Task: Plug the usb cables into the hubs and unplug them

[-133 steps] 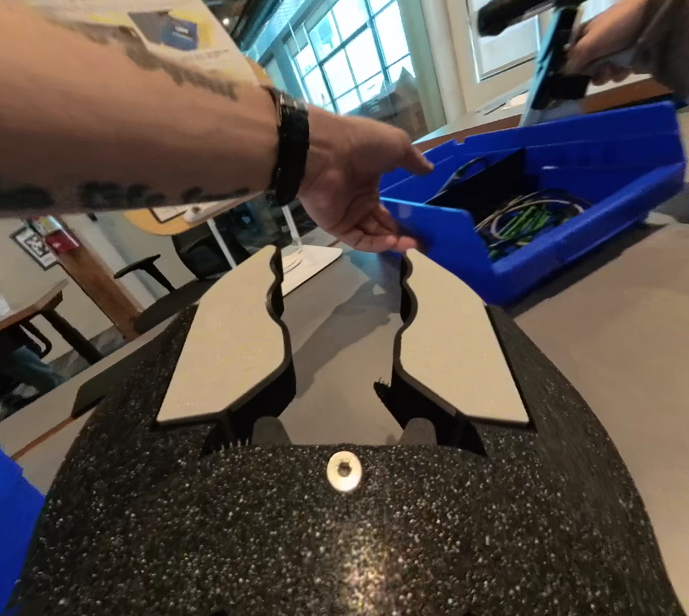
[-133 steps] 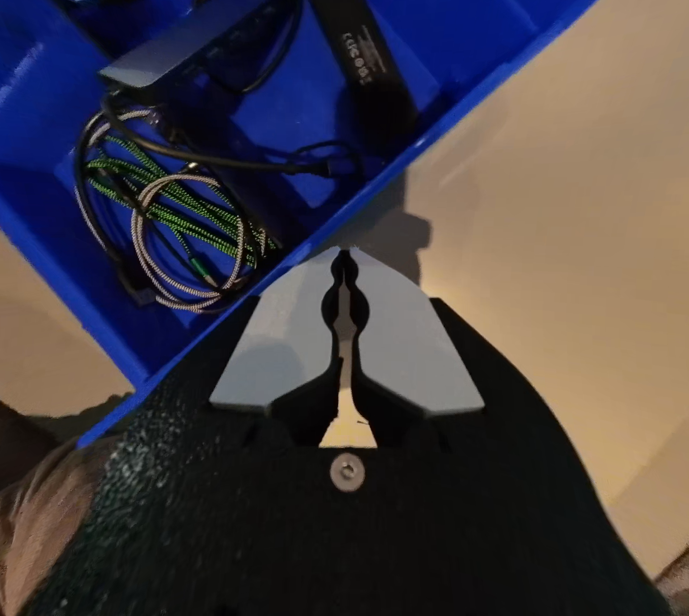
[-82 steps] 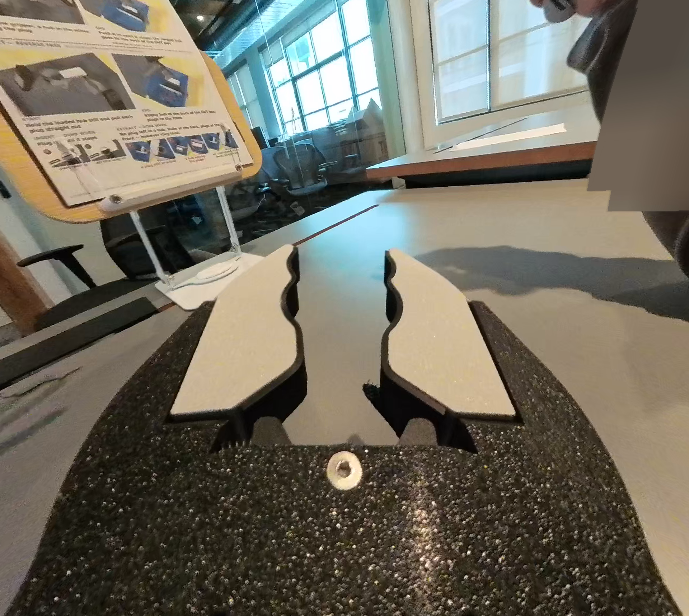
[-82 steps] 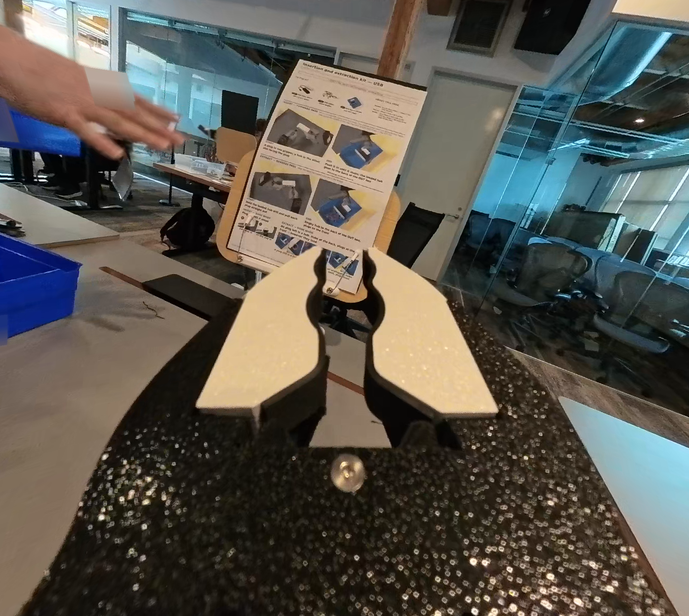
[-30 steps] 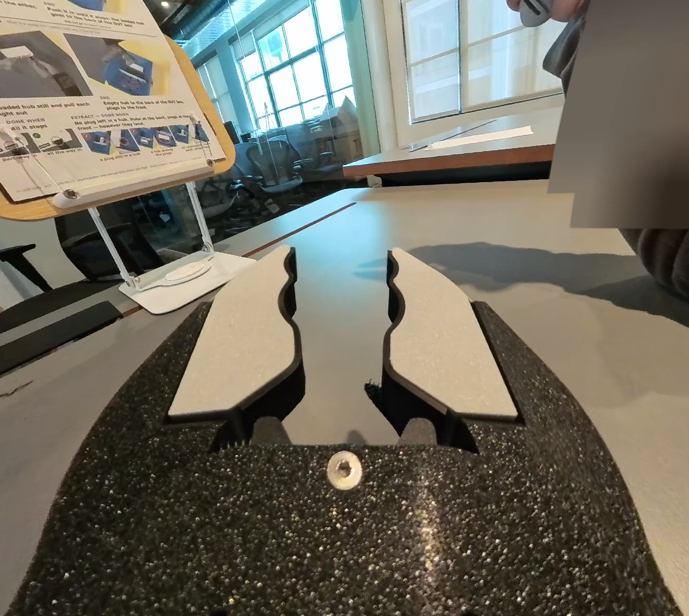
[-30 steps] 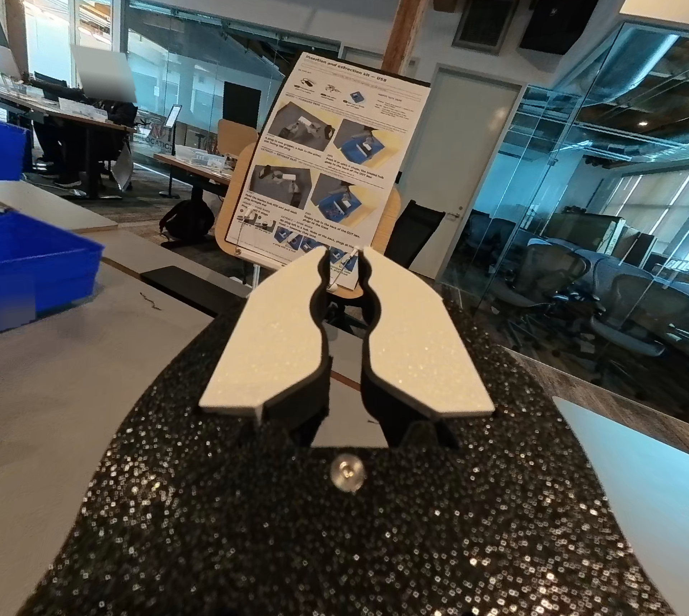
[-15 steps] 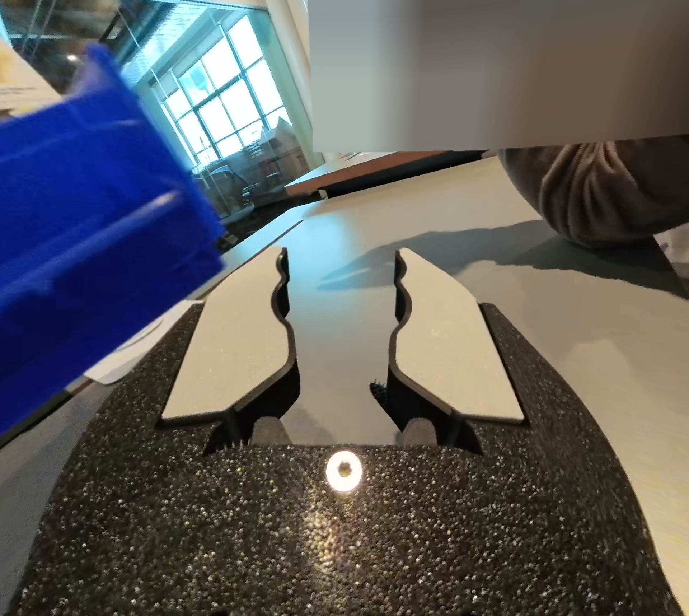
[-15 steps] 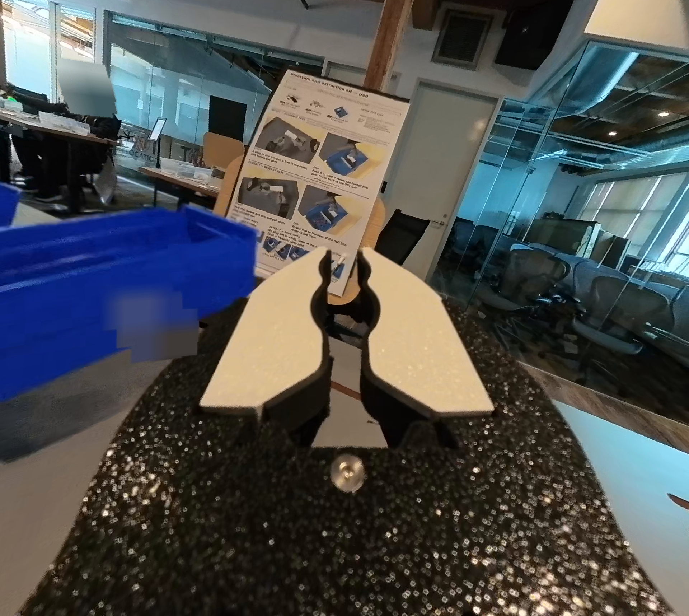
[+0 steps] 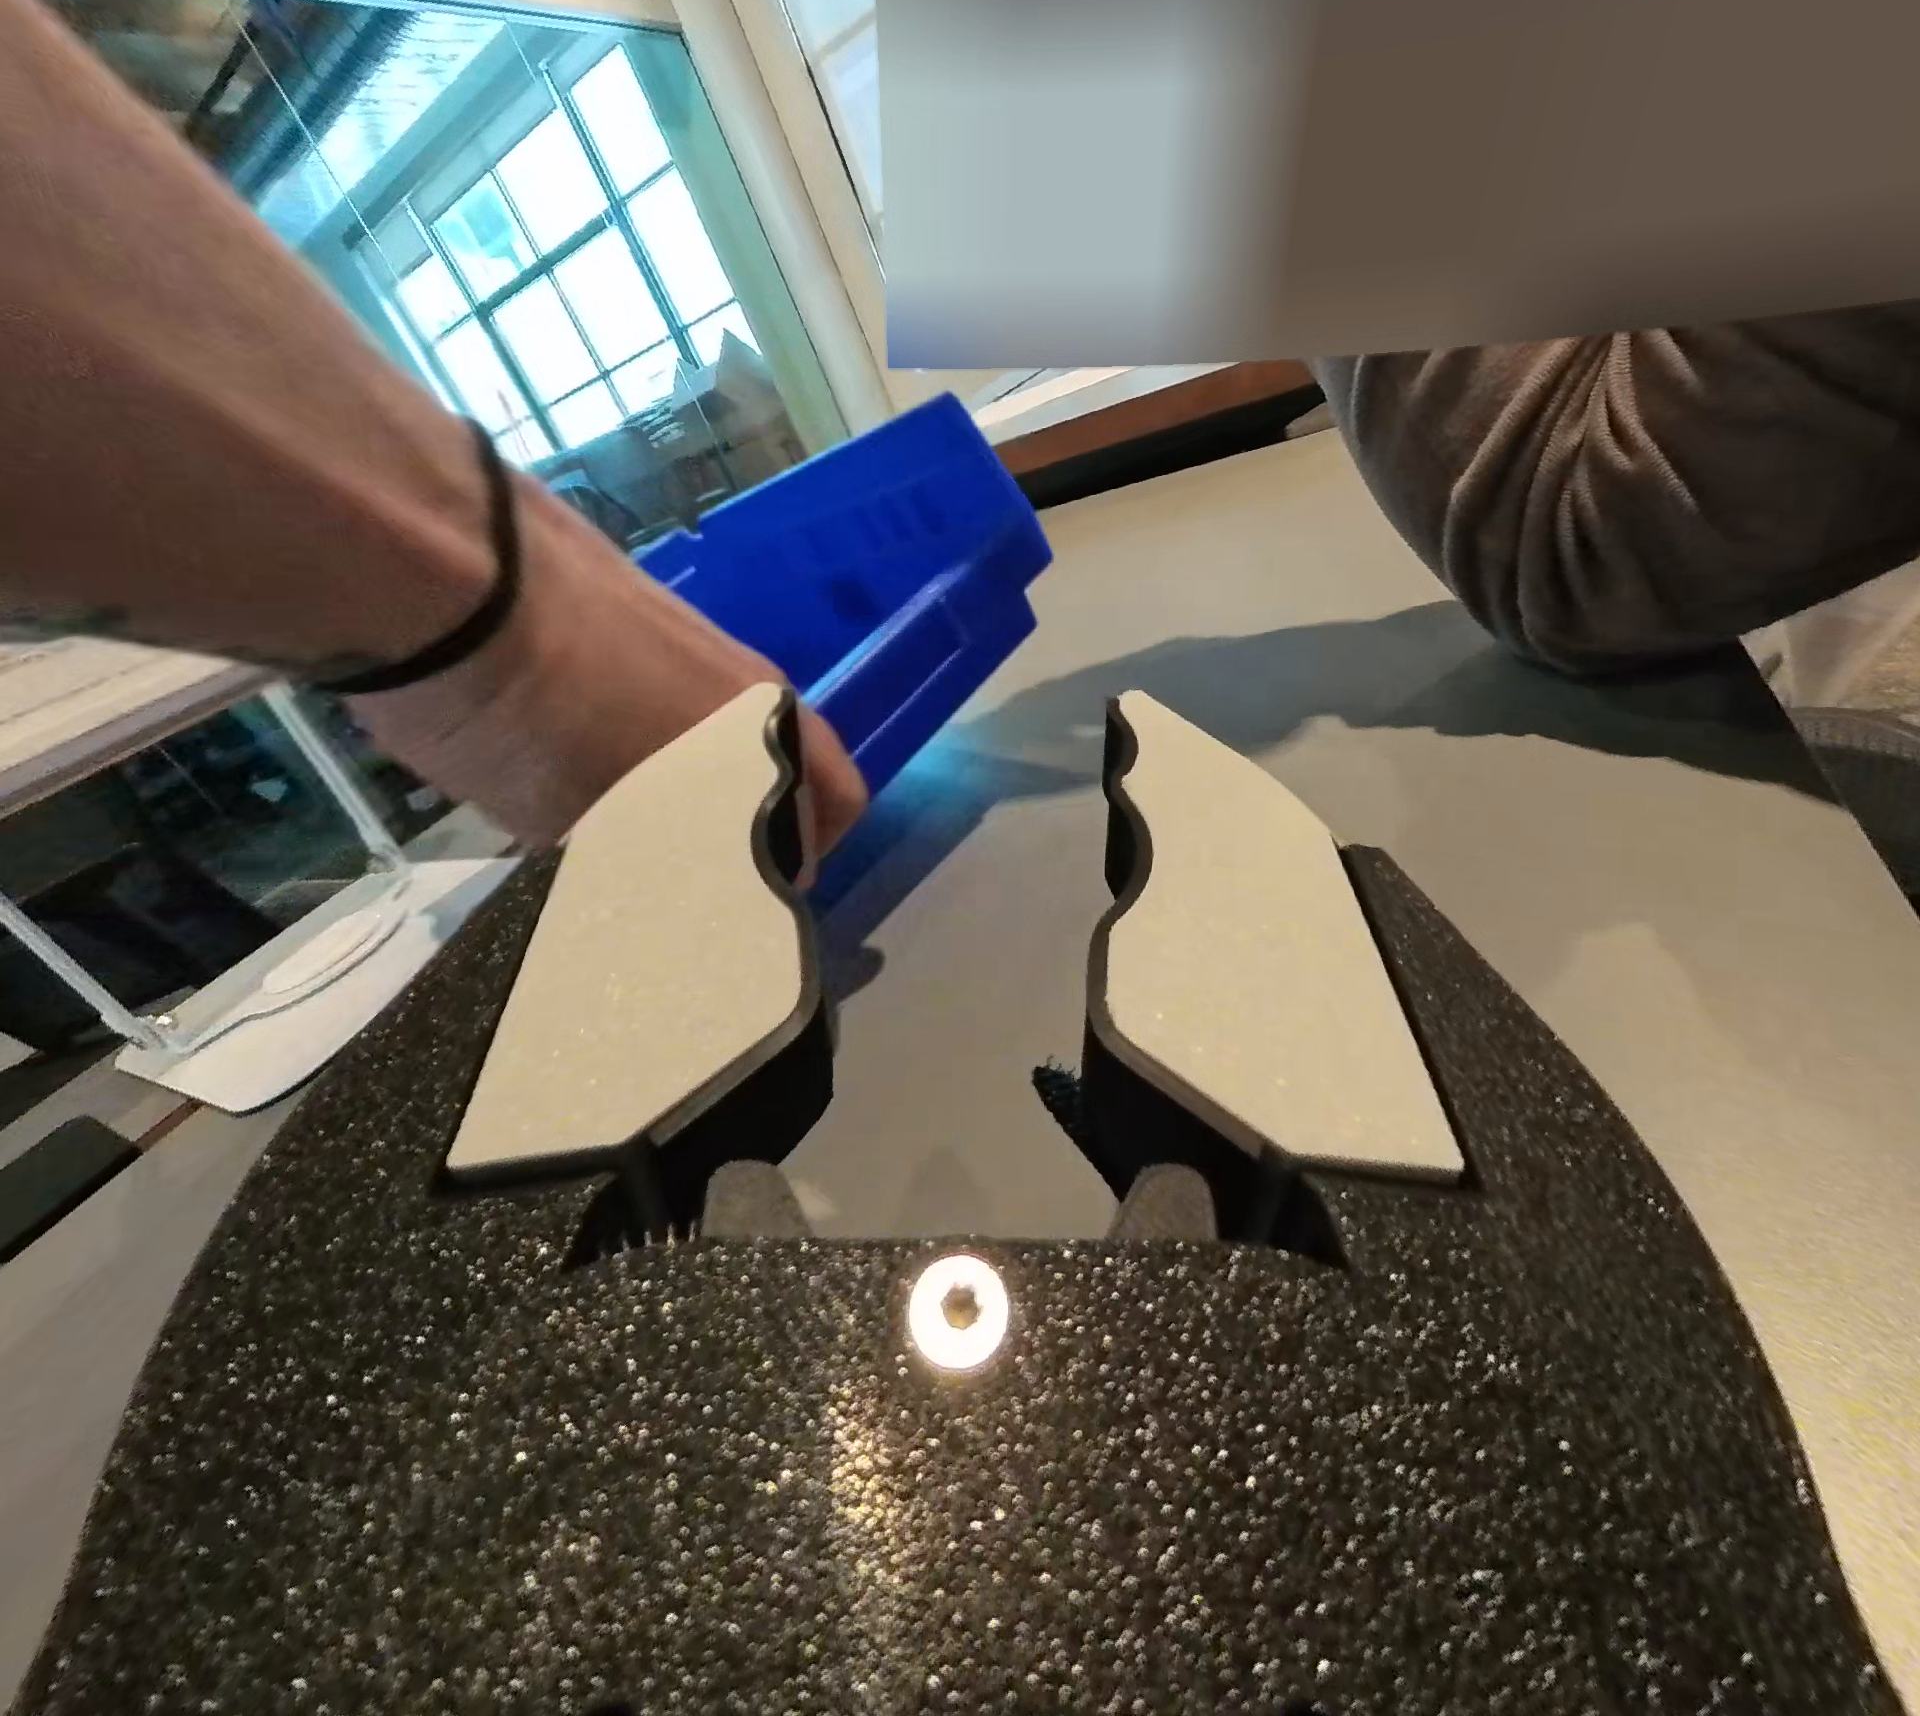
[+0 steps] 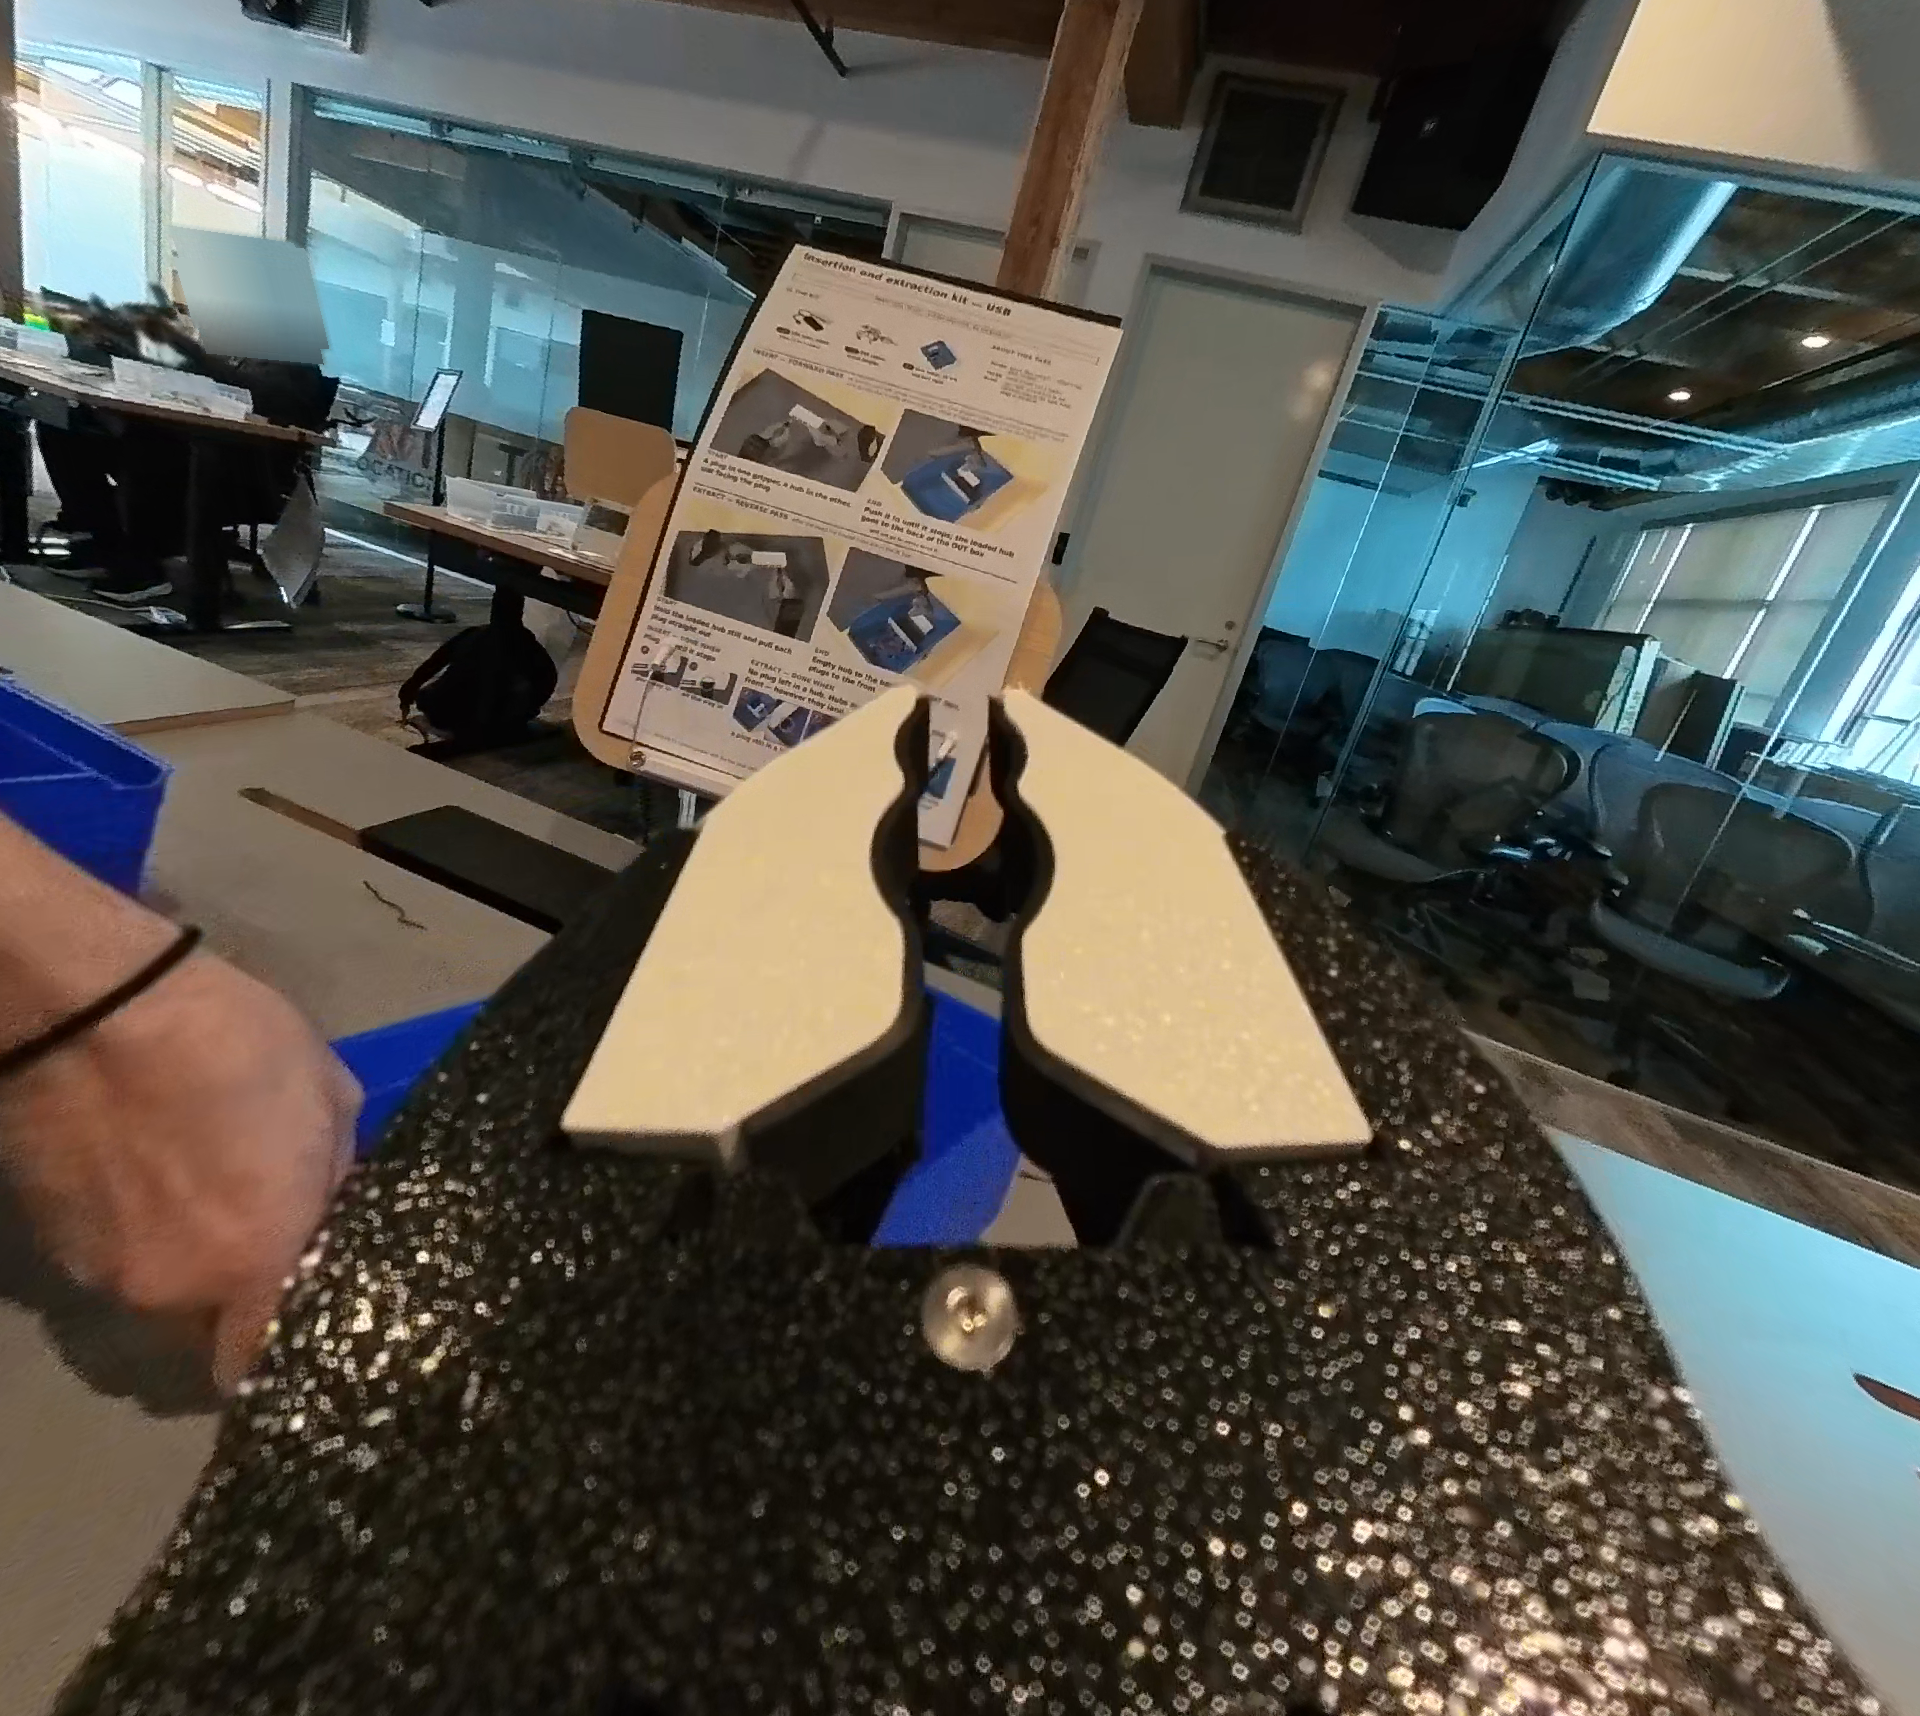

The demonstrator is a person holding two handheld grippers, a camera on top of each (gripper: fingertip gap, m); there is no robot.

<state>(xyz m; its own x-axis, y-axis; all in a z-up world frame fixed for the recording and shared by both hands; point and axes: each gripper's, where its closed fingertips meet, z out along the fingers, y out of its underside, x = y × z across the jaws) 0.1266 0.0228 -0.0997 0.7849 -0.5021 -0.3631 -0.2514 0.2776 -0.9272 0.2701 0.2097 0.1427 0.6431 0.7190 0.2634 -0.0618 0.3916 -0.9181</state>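
No usb cable or hub shows in either view. A blue bin [image 9: 873, 586] sits on or just above the grey table [image 9: 1558, 991], ahead of my left gripper, with a bare hand [image 9: 582, 710] with a black wristband on it. My left gripper [image 9: 948, 710] is open and empty, low over the table, short of the bin. My right gripper [image 10: 961, 705] is almost shut, with a narrow gap and nothing in it. The bin [image 10: 416, 1069] lies just below and behind its fingers, with the hand [image 10: 156, 1147] at its left.
An instruction board on a stand [image 10: 883, 523] stands ahead of the right gripper; its base [image 9: 281, 991] is left of the left gripper. A second blue bin [image 10: 73, 793] is at the far left. A person's grey sleeve [image 9: 1610, 503] rests on the table at the right. My hands' fingertips stand some 35 centimetres from each other.
The blue bin, held up at the left half a second ago, has come down in front of both grippers with the hand on it. Neither gripper's jaws have changed.
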